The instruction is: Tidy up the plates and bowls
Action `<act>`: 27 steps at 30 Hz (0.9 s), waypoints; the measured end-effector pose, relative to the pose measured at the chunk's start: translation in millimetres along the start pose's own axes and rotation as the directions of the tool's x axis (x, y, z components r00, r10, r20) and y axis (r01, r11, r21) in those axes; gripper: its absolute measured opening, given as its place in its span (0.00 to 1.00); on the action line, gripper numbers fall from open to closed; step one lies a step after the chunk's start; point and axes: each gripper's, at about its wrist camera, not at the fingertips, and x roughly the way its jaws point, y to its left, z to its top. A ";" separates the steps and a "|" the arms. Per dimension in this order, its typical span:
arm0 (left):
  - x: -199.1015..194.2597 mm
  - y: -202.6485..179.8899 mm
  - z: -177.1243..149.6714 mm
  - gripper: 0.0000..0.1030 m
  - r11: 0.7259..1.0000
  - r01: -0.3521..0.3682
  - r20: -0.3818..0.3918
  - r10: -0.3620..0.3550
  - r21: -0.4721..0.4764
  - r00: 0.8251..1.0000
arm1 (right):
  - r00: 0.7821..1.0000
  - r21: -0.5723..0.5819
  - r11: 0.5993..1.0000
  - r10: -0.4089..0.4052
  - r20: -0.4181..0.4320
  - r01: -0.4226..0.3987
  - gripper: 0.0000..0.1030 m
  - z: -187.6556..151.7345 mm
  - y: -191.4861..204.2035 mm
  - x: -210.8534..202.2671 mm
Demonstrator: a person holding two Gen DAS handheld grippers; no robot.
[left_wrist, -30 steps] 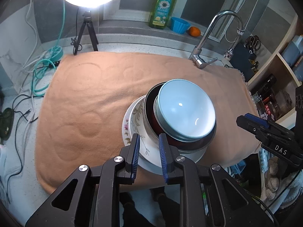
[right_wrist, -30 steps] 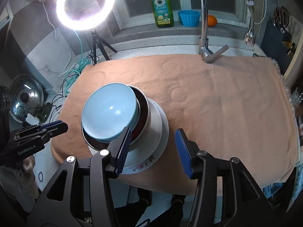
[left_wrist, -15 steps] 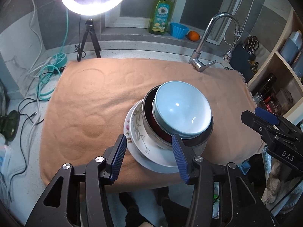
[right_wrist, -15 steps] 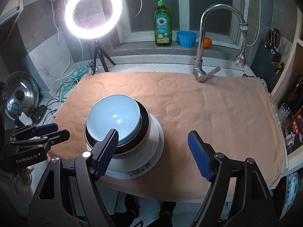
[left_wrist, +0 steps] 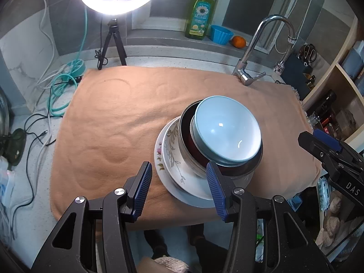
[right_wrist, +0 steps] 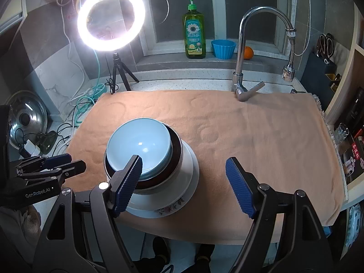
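Observation:
A light blue bowl sits tilted inside a steel bowl with a dark red inside. Both rest on a floral plate and a plain white plate, stacked near the front edge of an orange towel. My left gripper hangs open above the stack's near-left rim and holds nothing. In the right wrist view the blue bowl tops the same stack. My right gripper is open wide over the stack's right side with nothing between its fingers. Each gripper shows in the other's view, the right gripper and the left gripper.
A faucet stands at the towel's far edge. A lit ring light on a tripod, a soap bottle, a blue cup and an orange are behind. Cables and a pot lid lie left, shelves right.
The left jaws stood narrow at the plate's rim and have spread apart. The right jaws have widened and drawn back a little from the stack. The stack has not moved.

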 end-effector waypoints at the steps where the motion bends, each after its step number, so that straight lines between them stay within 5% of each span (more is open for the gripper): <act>1: 0.3 -0.2 0.6 0.47 1.000 -0.001 -0.001 0.001 -0.001 1.000 | 1.000 0.001 1.000 0.000 0.000 0.000 0.76 0.1 -0.1 -0.4; 27: 1.0 -2.9 7.8 0.47 1.000 0.001 0.001 -0.001 0.002 1.000 | 1.000 -0.006 1.000 -0.004 0.001 0.004 0.76 2.0 1.5 1.1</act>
